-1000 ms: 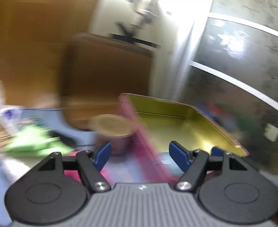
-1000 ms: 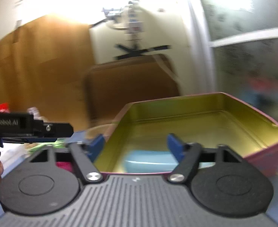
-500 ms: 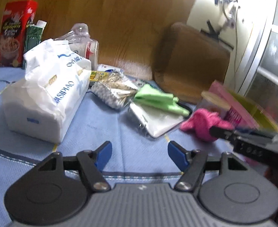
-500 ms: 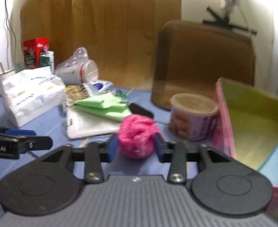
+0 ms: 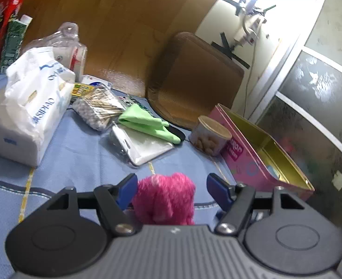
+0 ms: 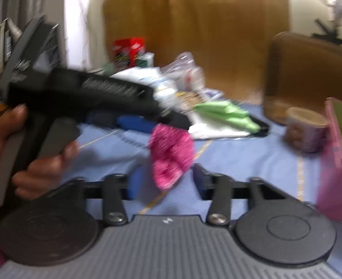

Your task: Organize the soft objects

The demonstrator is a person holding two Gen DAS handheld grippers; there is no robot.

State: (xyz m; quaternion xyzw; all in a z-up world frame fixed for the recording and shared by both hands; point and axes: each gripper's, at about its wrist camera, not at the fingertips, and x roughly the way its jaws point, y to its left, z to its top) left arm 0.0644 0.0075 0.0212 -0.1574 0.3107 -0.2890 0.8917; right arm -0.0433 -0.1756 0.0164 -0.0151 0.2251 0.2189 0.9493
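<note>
A fluffy pink soft object [image 5: 165,198] sits between the blue pads of my left gripper [image 5: 172,191], whose jaws stand wide apart and do not press it. In the blurred right wrist view the same pink object [image 6: 171,154] hangs in front of my right gripper [image 6: 164,177], just below the left gripper's tip [image 6: 171,117]; what holds it is unclear. My right gripper's jaws are open with the object's lower end between them. A folded green cloth [image 5: 145,123] lies on a white pouch. The pink tin [image 5: 259,155] stands open at the right.
On the blue tablecloth [image 5: 77,153]: a white tissue pack [image 5: 28,114], a bag of cotton swabs [image 5: 96,111], a small round can [image 5: 210,136], cartons at the far left [image 5: 1,25]. A brown chair back [image 5: 194,81] stands behind the table.
The pink object has gone from my right gripper's closed pads to between my left gripper's open pads. My right gripper has opened and swung left. The left gripper has moved in on the object.
</note>
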